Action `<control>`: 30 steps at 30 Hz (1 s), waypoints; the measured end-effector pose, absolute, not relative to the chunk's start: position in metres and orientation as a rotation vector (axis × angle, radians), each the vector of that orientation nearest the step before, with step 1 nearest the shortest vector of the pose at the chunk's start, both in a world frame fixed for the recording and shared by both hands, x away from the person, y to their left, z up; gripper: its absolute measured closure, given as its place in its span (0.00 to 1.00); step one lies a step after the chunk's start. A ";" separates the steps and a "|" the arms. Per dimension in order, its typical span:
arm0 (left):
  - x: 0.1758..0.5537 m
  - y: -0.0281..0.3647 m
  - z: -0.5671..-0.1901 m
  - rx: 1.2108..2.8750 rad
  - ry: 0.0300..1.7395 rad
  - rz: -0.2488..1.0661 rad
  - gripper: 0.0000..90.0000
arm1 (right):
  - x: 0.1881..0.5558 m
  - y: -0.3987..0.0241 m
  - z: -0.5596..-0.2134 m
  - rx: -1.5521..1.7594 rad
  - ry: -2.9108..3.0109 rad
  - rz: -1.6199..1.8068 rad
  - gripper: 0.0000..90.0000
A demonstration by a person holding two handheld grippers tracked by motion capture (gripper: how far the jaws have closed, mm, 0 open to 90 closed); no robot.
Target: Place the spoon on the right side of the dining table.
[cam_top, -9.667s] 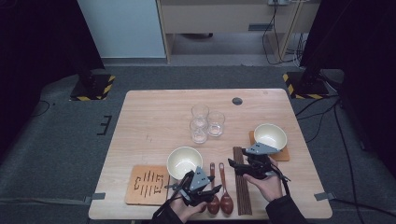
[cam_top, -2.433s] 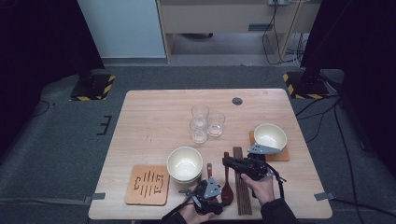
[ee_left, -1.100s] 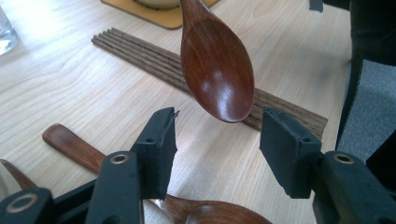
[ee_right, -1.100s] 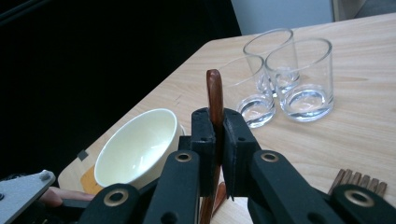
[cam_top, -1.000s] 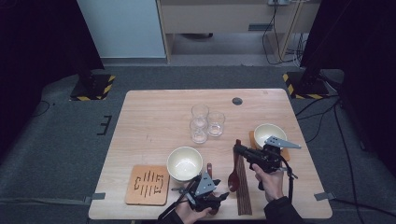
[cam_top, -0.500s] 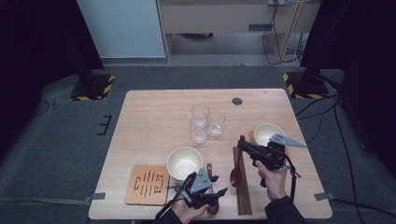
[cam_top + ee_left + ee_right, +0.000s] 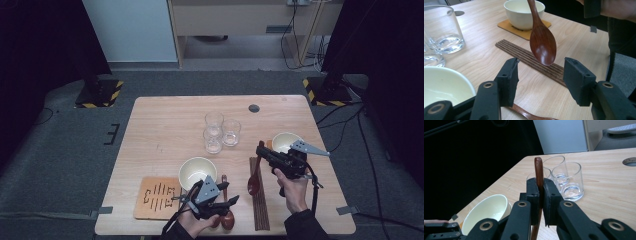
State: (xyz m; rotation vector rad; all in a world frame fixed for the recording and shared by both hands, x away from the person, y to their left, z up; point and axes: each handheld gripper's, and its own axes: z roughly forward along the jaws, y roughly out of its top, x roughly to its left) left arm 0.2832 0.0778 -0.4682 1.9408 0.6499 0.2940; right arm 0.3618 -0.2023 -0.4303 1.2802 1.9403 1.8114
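On the wooden table [image 7: 165, 125], a cream bowl [image 7: 197, 171] sits near the middle. To its right the right gripper [image 7: 261, 151] is clamped on the handle of a dark wooden spoon [image 7: 253, 184], which hangs bowl-down just above the chopsticks [image 7: 260, 215]. At the near edge the left gripper [image 7: 227, 201] stands with jaws apart, empty, over a second spoon [image 7: 228, 219] lying on the table.

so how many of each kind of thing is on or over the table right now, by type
bowls: 2, one near, one far right
glasses: 3, clustered
wooden spoons: 2, one lifted in the right gripper, one lying by the left gripper
coasters: 2, slotted one, one under the far bowl
chopstick bundle: 1
total: 10
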 end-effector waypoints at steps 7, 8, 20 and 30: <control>0.285 0.084 -0.464 1.922 0.662 0.302 0.49 | 0.366 -0.205 -0.426 1.284 1.915 1.819 0.94; 0.286 0.085 -0.464 1.922 0.665 0.304 0.49 | 0.366 -0.205 -0.426 1.286 1.912 1.818 0.94; 0.291 0.097 -0.459 1.897 0.695 0.323 0.45 | 0.373 -0.209 -0.421 1.288 1.859 1.813 0.94; 0.294 0.107 -0.455 1.868 0.730 0.351 0.40 | 0.380 -0.207 -0.416 1.275 1.825 1.814 0.94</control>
